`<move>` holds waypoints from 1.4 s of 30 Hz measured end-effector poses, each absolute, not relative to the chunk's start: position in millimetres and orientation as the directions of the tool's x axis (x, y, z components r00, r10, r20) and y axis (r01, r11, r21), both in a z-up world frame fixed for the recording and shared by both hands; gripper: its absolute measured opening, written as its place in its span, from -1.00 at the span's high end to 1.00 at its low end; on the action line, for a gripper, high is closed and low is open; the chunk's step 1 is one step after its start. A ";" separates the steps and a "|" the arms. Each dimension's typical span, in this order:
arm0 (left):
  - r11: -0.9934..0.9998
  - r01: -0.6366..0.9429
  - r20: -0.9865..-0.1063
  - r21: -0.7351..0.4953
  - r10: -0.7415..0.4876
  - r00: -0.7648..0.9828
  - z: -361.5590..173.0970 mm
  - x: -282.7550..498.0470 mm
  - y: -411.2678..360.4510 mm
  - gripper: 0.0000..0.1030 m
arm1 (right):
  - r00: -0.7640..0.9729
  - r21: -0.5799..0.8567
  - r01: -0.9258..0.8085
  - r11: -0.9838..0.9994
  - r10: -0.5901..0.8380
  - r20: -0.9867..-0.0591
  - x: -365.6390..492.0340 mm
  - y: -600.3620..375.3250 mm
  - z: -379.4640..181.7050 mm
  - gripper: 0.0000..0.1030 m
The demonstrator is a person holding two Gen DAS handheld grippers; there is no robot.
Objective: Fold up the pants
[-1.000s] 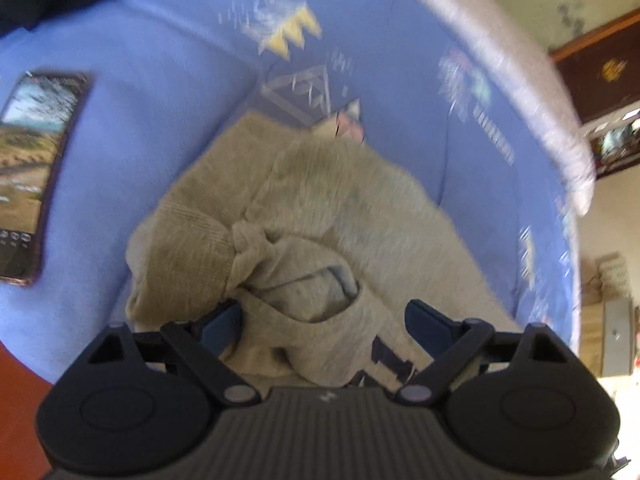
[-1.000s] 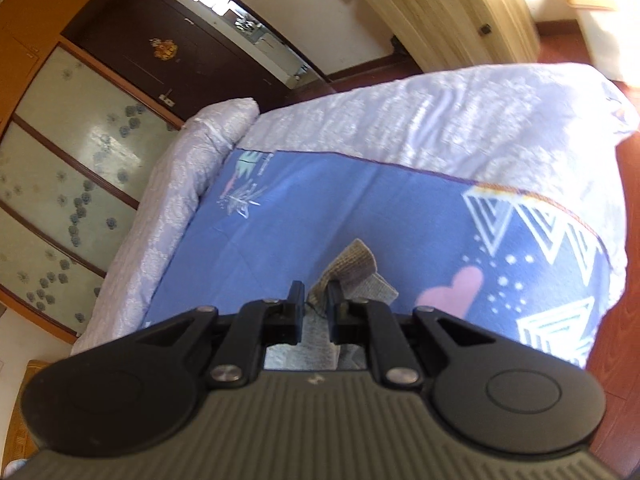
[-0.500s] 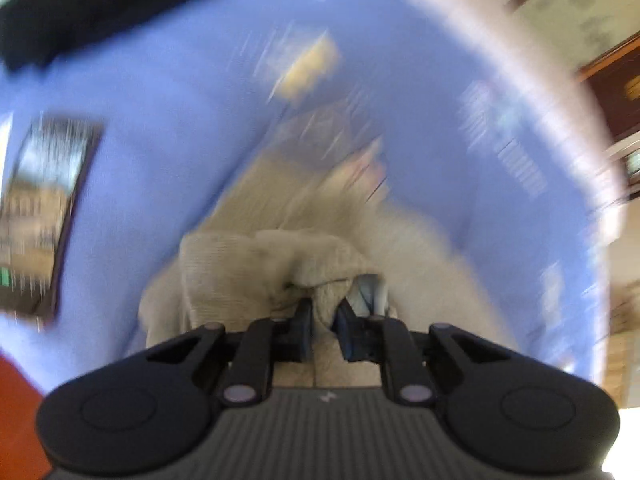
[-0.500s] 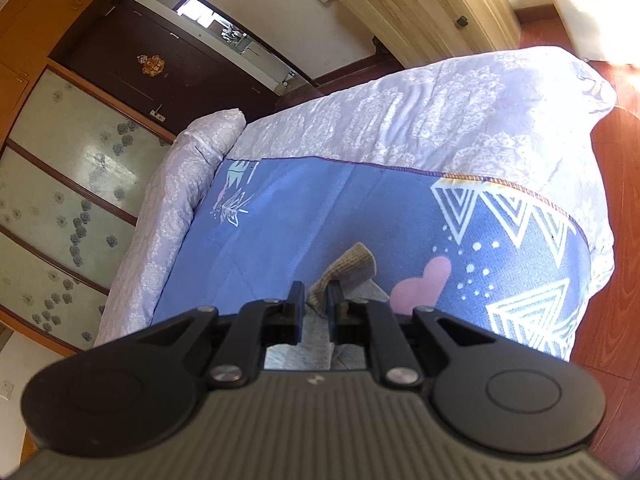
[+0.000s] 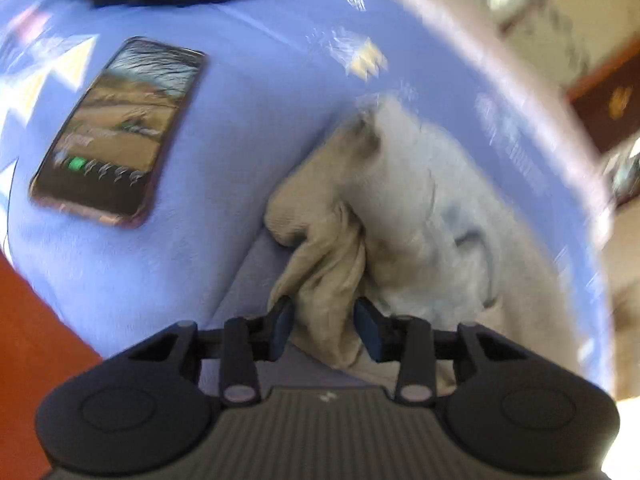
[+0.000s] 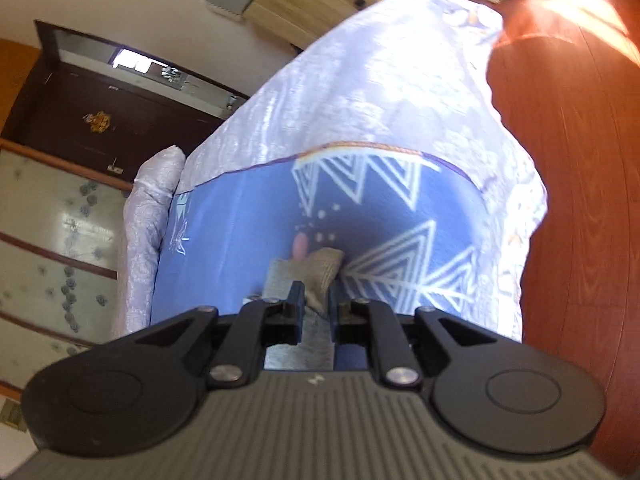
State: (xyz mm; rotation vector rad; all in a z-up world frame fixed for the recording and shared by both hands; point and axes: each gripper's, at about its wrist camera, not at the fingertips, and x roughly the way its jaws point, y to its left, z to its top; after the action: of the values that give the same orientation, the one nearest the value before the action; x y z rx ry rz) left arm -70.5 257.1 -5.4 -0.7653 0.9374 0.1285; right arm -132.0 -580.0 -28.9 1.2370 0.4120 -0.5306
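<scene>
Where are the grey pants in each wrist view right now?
Left wrist: pants fill center-right, a bunched fold between the left gripper fingers.
Right wrist: only a ribbed end of the pants shows, low center, between the right gripper fingers.
Shared landmark: the blue blanket.

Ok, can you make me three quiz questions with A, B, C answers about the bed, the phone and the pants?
1. Where is the phone?
A. on the blue blanket
B. on the floor
C. inside the pants

2. What colour are the pants?
A. red
B. grey-beige
C. green

3. What is the left gripper doing?
A. pinching the phone
B. holding nothing
C. has pants cloth between its fingers

Answers: 1 A, the phone lies flat on the blanket, apart from the pants. 2 B, the cloth looks grey-beige. 3 C, a bunch of cloth sits between both fingers.
</scene>
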 end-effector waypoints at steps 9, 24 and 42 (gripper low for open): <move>0.675 -0.352 -0.686 -0.649 -0.319 0.653 34.2 -39.2 267.3 -0.49 | 0.841 0.774 0.539 0.333 -0.262 -0.473 -137.6 -564.9 20.5 0.56; 0.644 -0.433 -0.739 -0.631 -0.329 0.588 20.1 -14.6 263.1 -0.66 | 0.437 0.549 -0.485 0.681 0.732 -0.522 63.6 -186.7 53.8 0.06; 0.640 -0.349 -0.683 -0.685 -0.396 0.614 15.5 6.4 263.8 0.16 | 0.473 -0.377 -0.877 0.298 0.670 -0.572 -15.1 42.6 18.9 0.81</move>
State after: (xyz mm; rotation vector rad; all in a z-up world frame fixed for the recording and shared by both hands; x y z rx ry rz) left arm 6.4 263.8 15.5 -0.9126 0.9452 -0.0318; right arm -15.1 42.6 19.0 -0.7196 0.3328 1.0534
